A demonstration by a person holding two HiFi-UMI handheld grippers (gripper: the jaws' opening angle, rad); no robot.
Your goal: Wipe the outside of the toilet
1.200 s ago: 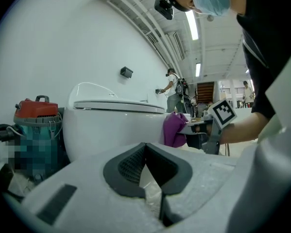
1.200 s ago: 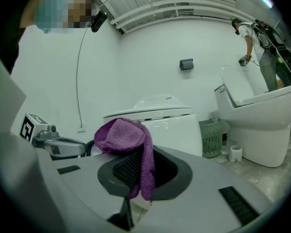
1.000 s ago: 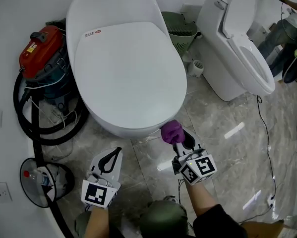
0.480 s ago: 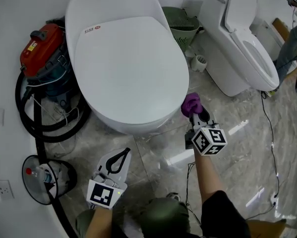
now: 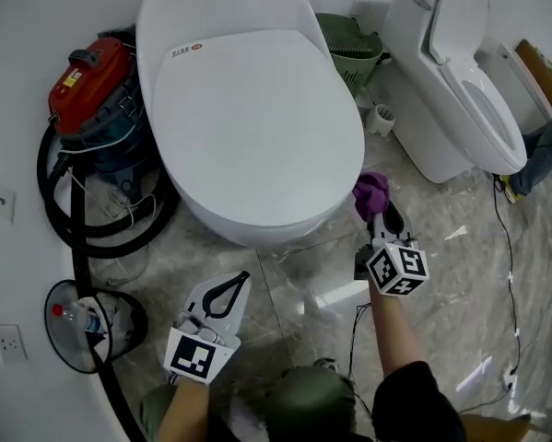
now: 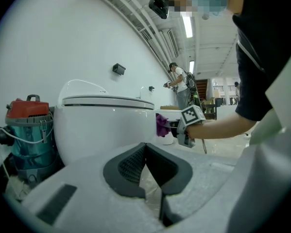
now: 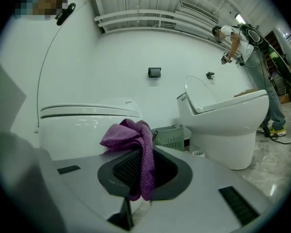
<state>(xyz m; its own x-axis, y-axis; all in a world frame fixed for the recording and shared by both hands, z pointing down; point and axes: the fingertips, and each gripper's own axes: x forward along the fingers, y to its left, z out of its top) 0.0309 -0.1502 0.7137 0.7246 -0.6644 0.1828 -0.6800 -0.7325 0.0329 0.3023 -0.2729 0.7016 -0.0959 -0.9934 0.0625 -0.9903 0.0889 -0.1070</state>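
Observation:
A white toilet [image 5: 248, 118] with its lid down fills the upper middle of the head view. My right gripper [image 5: 379, 208] is shut on a purple cloth [image 5: 369, 191] and holds it against the bowl's front right side. In the right gripper view the purple cloth [image 7: 135, 147] hangs from between the jaws, with the toilet [image 7: 82, 127] just beyond. My left gripper [image 5: 228, 293] hangs low over the floor in front of the bowl, shut and with nothing in it. From the left gripper view the toilet [image 6: 101, 123] and the purple cloth [image 6: 162, 125] show ahead.
A red vacuum cleaner [image 5: 96, 81] with a black hose [image 5: 68, 219] stands left of the toilet. A second toilet [image 5: 460, 90] with its lid up is at the right, a green basket [image 5: 349, 49] between them. A wire bin [image 5: 91, 325] sits lower left. A cable [image 5: 506, 274] crosses the floor.
My right gripper has carried the purple cloth from the bowl's front round to its right side. The left gripper has stayed about where it was.

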